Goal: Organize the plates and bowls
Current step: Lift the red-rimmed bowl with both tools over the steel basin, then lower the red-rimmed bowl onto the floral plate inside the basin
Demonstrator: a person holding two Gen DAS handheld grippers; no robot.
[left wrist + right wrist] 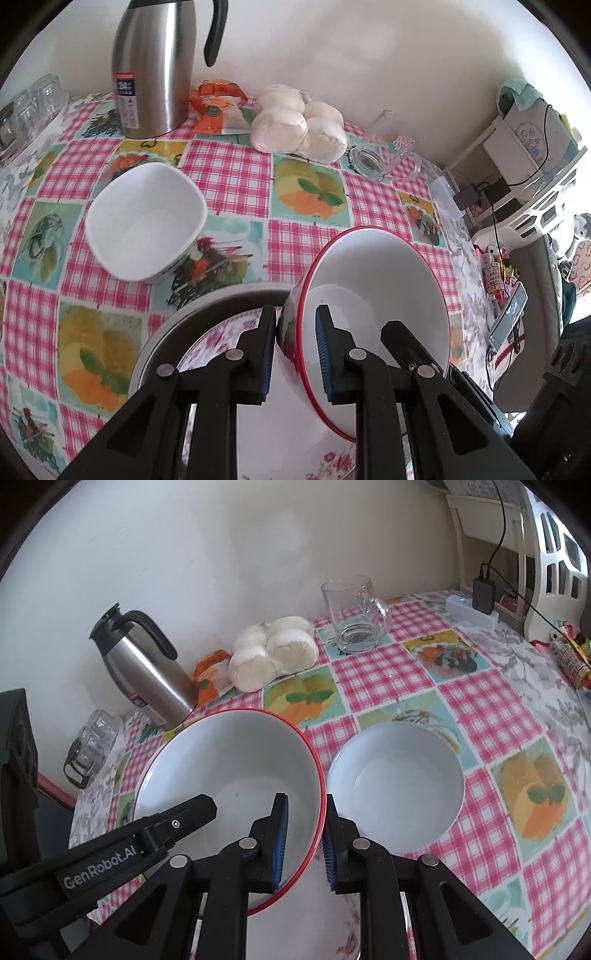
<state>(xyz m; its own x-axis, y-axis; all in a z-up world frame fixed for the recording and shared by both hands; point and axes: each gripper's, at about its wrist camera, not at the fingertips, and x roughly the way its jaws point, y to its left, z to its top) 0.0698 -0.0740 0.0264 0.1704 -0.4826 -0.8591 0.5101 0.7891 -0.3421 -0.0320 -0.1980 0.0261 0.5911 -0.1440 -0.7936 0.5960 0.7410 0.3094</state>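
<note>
The rim of the red-rimmed bowl [376, 295] is pinched by the left claw [295, 354], one blue pad set on the patterned outer wall and the other pressed inside, and the bowl is held tilted over a floral plate [295, 424] that is seen just beneath it. The same bowl [229, 775] is gripped on its opposite edge by the right claw [304, 842], one finger inside the wall and one outside, so the bowl is carried between both claws; the left claw's finger [177, 819] is caught dipping into the bowl from the side. Just beside it, a plain white bowl [395, 782] is seen resting upright on the checked cloth of the desk [480, 709]; from the left wrist view it [147, 221] is shown apart from the held bowl. Farther back, a steel thermos jug [155, 70] is stood by the wall, with an orange packet [218, 107] and a bag of white buns [299, 122] next to it. A glass mug [354, 616] is spotted near the far edge, and small glasses [92, 746] are bunched at the left edge of the desk.
</note>
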